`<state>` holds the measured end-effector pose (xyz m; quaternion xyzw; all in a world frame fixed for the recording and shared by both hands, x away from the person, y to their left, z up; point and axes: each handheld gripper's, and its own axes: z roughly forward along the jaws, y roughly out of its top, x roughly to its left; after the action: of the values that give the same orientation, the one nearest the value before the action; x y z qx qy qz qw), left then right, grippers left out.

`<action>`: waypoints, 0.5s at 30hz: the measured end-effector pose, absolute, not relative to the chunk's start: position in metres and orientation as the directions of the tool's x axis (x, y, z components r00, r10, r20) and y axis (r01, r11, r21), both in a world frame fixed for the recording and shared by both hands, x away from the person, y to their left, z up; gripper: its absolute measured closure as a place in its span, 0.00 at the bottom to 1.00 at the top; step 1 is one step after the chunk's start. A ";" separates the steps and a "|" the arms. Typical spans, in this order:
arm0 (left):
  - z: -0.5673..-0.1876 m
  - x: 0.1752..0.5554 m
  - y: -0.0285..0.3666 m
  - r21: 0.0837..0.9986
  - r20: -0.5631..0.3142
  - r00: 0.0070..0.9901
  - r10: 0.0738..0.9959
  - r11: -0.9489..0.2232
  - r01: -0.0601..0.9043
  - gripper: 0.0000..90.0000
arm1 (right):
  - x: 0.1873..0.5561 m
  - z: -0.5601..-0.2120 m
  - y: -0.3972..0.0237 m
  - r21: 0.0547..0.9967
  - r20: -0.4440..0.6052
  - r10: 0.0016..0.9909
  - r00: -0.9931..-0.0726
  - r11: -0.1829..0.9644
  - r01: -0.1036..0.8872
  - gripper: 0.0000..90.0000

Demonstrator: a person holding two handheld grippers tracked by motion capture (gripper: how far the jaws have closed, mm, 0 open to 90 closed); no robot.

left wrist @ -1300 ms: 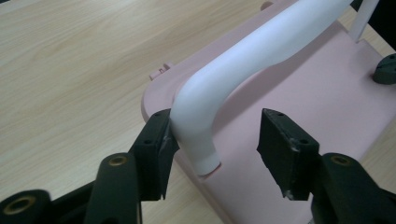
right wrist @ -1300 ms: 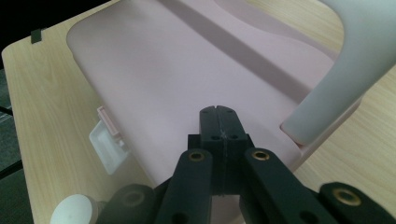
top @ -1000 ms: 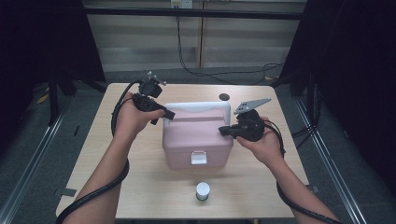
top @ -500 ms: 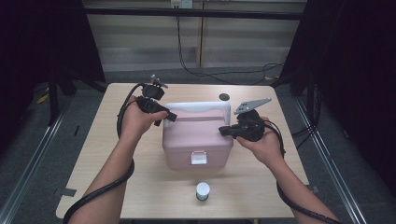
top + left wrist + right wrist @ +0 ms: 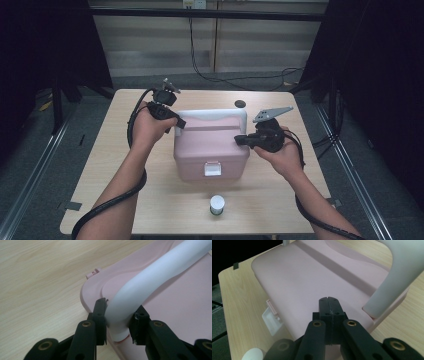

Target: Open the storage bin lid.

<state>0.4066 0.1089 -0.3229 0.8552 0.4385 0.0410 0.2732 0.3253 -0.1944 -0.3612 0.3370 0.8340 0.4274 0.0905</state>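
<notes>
I am finding no readable text, label, brand, number or sign anywhere I am looking. The pink box (image 5: 210, 150) that I am working on is showing plain surfaces, and its white handle (image 5: 150, 287) is bare too. The small white-capped jar (image 5: 217, 204) on the table (image 5: 125, 200) is showing no lettering that I can make out.

In the left gripper view, the white handle (image 5: 152, 280) runs out past the top right edge, and its foot is partly masked by the left tool (image 5: 117, 322), whose jaws have just been closing about it. The pink box (image 5: 180, 312) is cut off at right and bottom. In the right gripper view, a white object (image 5: 253, 354) at the bottom edge is blurred and cropped. In the high view, a dark spot (image 5: 240, 104) on the tabletop (image 5: 125, 195) is too small to identify.
</notes>
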 end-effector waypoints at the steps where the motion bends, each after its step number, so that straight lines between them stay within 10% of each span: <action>1: -0.323 0.406 0.109 0.502 -0.167 0.612 0.773 -0.468 0.727 0.78 | 0.326 -0.361 -0.195 0.774 0.148 0.641 -0.753 0.399 0.492 1.00; 15: -0.323 0.409 0.117 0.517 -0.145 0.632 0.761 -0.487 0.704 0.78 | 0.326 -0.359 -0.173 0.764 0.122 0.617 -0.778 0.442 0.470 1.00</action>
<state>0.4091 0.1165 -0.3226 0.8606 0.4256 0.0517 0.2749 0.3261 -0.1732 -0.3589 0.3217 0.8446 0.4190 0.0872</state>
